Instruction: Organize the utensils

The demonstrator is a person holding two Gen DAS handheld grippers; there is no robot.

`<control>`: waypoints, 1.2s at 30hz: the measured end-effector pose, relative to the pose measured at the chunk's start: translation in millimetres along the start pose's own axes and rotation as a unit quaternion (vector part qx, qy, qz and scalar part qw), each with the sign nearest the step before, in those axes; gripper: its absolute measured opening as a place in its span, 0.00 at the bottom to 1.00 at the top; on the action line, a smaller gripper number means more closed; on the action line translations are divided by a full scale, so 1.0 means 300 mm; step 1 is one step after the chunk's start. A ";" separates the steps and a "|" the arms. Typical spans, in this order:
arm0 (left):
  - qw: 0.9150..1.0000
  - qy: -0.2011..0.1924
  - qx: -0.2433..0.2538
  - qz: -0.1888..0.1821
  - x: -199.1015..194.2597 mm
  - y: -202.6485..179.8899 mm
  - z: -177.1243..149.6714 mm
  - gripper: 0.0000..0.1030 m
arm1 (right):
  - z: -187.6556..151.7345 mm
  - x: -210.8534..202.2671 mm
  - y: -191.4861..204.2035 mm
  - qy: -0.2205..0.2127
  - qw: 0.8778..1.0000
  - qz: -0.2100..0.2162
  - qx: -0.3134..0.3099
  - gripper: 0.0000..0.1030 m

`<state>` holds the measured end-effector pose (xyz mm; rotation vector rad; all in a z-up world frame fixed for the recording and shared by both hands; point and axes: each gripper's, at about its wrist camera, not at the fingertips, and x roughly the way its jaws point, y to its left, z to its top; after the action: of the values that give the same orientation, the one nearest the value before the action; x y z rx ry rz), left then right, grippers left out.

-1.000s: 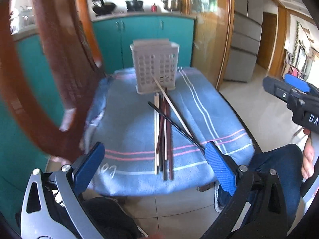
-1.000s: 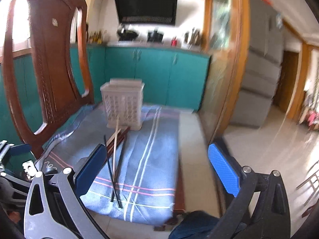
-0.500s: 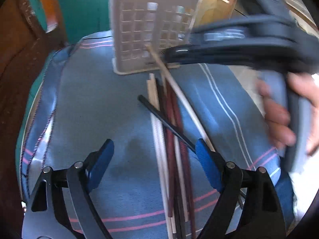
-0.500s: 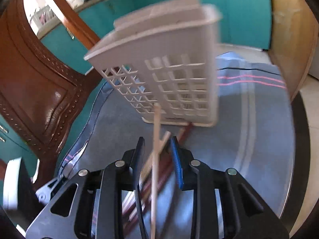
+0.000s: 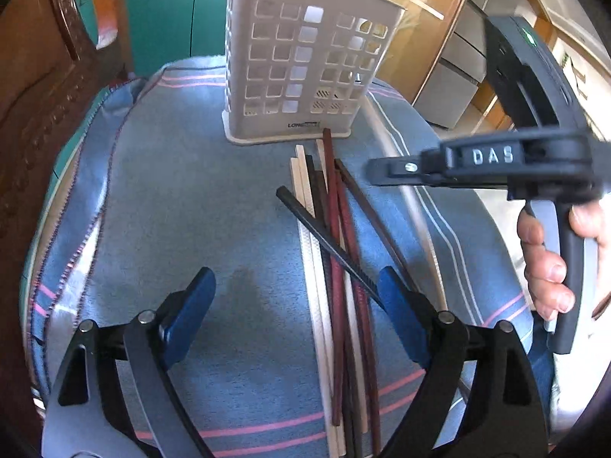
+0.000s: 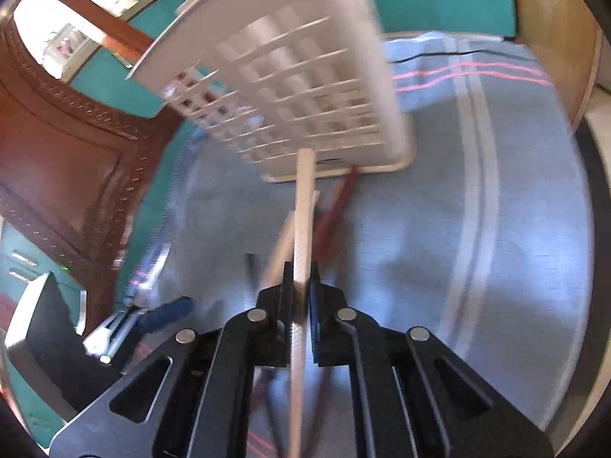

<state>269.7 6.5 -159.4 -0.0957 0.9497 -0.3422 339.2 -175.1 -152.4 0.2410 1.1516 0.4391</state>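
since a second ago our right gripper (image 6: 301, 286) has swung down to the pile and its fingers have closed on a pale chopstick (image 6: 303, 206), which points at the basket (image 6: 305, 87). our left gripper (image 5: 296, 297) has dropped in too; its fingers are wide, opening slightly, holding nothing, above the near end of the remaining chopsticks (image 5: 336, 267) on the cloth-covered table (image 5: 172, 191). first pick secured, we judge; basket next.
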 end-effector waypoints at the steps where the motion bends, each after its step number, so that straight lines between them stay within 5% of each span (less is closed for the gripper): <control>1: 1.000 0.005 -0.006 -0.006 0.008 0.001 0.003 0.84 | 0.000 0.002 -0.028 0.003 1.000 -0.017 0.009 0.09; 5: 0.999 0.015 -0.031 -0.019 0.042 -0.021 0.004 0.80 | -0.003 0.005 -0.086 0.001 0.996 -0.087 0.023 0.12; 9: 0.996 0.010 -0.070 -0.045 0.076 0.002 0.045 0.64 | -0.006 0.012 -0.088 0.001 0.996 -0.086 0.016 0.14; 11: 0.997 0.012 -0.074 -0.033 0.100 0.008 0.069 0.34 | -0.006 0.024 -0.074 0.002 0.996 -0.089 0.012 0.16; 13: 0.997 0.011 -0.066 -0.038 0.118 0.009 0.091 0.22 | -0.009 0.029 -0.069 0.005 0.996 -0.090 0.010 0.20; 21: 0.996 0.055 -0.031 -0.070 0.179 0.046 0.205 0.07 | -0.044 0.045 -0.017 0.005 0.995 -0.098 -0.005 0.32; 28: 0.997 0.058 -0.051 -0.021 0.215 0.081 0.204 0.08 | -0.070 0.047 0.017 0.003 0.994 -0.106 -0.013 0.33; 32: 0.998 0.041 -0.033 0.030 0.209 0.030 0.189 0.26 | -0.067 0.056 0.037 -0.002 0.992 -0.124 -0.023 0.33; 36: 0.995 0.029 0.000 0.097 0.227 -0.040 0.154 0.31 | -0.069 0.079 0.085 -0.016 0.984 -0.168 -0.052 0.33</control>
<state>340.4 -30.2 -183.0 0.0064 1.0078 -0.1656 322.7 -142.5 -169.7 -0.0394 1.1090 0.1947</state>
